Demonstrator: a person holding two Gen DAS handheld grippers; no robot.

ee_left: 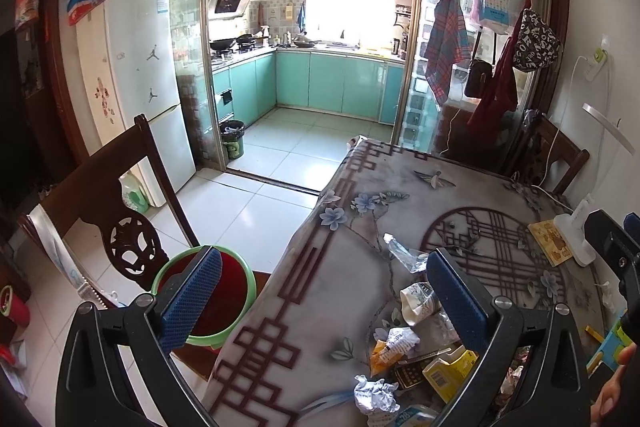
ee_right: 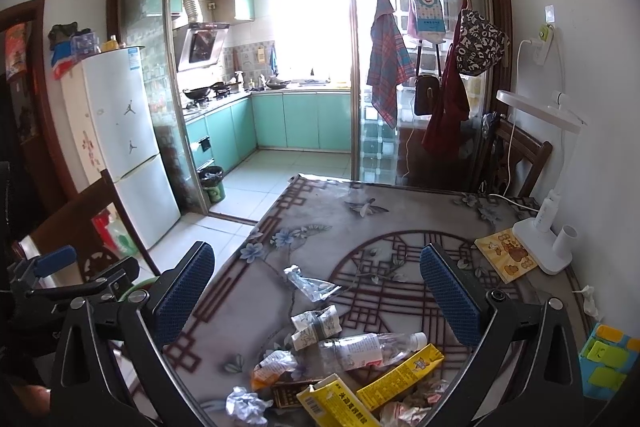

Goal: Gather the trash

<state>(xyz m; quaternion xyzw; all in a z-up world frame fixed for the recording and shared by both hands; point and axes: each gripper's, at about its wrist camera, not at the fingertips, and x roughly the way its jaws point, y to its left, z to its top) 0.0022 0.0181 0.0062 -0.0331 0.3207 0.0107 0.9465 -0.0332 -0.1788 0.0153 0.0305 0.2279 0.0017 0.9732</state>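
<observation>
Bench (ee_right: pixel 400 211): trash pile (ee_right: pixel 344 367), near edge cut off. Bin (ee_left: pixel 240 291) beside bench, partly hidden. Left gripper (ee_left: pixel 324 299), right gripper (ee_right: pixel 316 295): fingers spread, empty.

open right tool (ee_right: pixel 316 297) above trash pile (ee_right: pixel 344 375) on patterned table (ee_right: pixel 400 219).
</observation>
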